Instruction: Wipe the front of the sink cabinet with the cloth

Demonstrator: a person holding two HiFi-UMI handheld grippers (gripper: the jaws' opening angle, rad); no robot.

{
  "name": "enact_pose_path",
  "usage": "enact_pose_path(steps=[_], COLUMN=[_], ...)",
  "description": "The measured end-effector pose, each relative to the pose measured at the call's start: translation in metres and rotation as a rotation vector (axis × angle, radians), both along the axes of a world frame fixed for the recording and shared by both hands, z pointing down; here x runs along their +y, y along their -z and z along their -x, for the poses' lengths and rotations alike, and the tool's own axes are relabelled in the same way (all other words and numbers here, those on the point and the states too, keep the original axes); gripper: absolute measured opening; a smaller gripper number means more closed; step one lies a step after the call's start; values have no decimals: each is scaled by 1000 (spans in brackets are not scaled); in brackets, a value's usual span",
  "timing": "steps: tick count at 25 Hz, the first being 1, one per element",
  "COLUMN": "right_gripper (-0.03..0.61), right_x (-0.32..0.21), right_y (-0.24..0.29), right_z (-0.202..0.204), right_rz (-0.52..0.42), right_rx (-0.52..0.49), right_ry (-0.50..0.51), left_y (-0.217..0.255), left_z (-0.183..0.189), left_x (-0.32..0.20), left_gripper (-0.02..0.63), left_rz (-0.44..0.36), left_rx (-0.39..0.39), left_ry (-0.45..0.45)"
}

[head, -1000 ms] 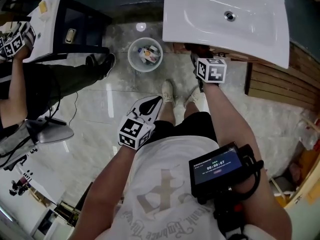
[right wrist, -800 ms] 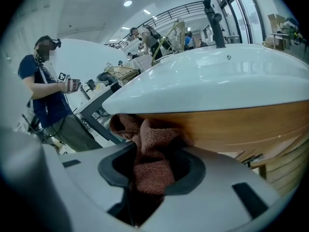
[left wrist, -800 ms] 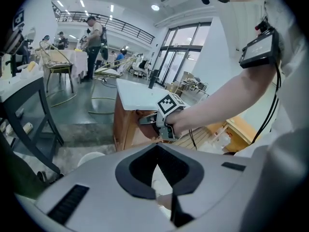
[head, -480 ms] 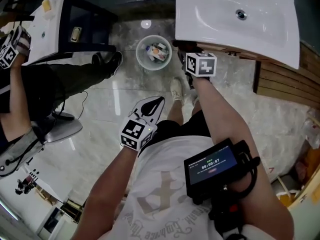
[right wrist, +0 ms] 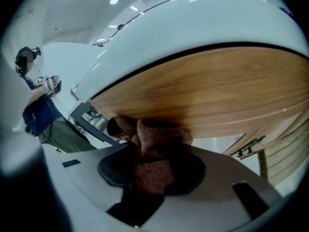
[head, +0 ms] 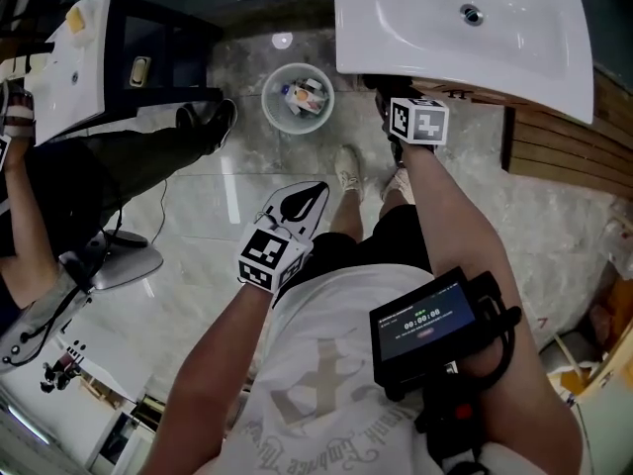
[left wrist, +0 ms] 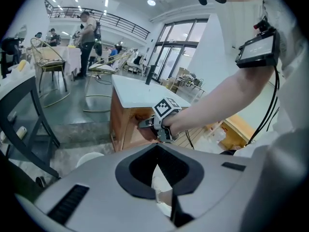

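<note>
My right gripper [head: 393,95] reaches under the front edge of the white sink top [head: 465,28]. It is shut on a reddish-brown cloth [right wrist: 159,132], which is pressed against the wooden cabinet front [right wrist: 212,95] just below the sink's rim. In the left gripper view the right gripper [left wrist: 146,124] sits against the upper part of the cabinet front [left wrist: 124,124], near its left corner. My left gripper [head: 302,202] hangs over the floor by my left leg, away from the cabinet. It is shut with nothing in it.
A round waste bin [head: 298,98] with rubbish stands on the marble floor left of the cabinet. Further left are another person's dark trouser leg [head: 119,161] and a second white-topped dark vanity [head: 89,52]. Wooden slats [head: 554,151] lie right of the cabinet.
The right gripper and cloth slid left along the cabinet front, then back to the right. The left gripper has stayed about where it was.
</note>
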State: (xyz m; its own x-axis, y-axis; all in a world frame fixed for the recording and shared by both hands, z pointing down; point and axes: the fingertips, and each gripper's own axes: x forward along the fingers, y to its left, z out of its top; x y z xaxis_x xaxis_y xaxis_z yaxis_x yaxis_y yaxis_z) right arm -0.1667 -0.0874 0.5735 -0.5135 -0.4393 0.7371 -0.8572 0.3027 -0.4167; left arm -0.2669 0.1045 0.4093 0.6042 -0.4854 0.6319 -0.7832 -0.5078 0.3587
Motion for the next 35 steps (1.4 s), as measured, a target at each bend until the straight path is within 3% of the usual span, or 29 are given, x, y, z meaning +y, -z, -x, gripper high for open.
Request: enact_pose_path(steps=[4, 15, 23, 28, 35], right_gripper=[140, 141, 140, 141, 141], right_x=[-3, -9, -9, -8, -7], right_y=[-11, -23, -36, -51, -59], right_z=[-52, -158, -230, -226, -168], right_rz=[6, -1, 29, 51, 36], right_rx=[86, 192, 301, 313, 265], right_ry=[-35, -63, -183, -144, -50], left_y=[2, -1, -3, -9, -15], left_z=[-14, -62, -90, -87, -67], left_x=[-7, -18, -18, -10, -4], left_gripper=[8, 8, 8, 8, 8], left_rz=[0, 11, 6, 15, 23], left_rx=[1, -6, 5, -1, -3], left_ry=[-22, -70, -96, -78, -38])
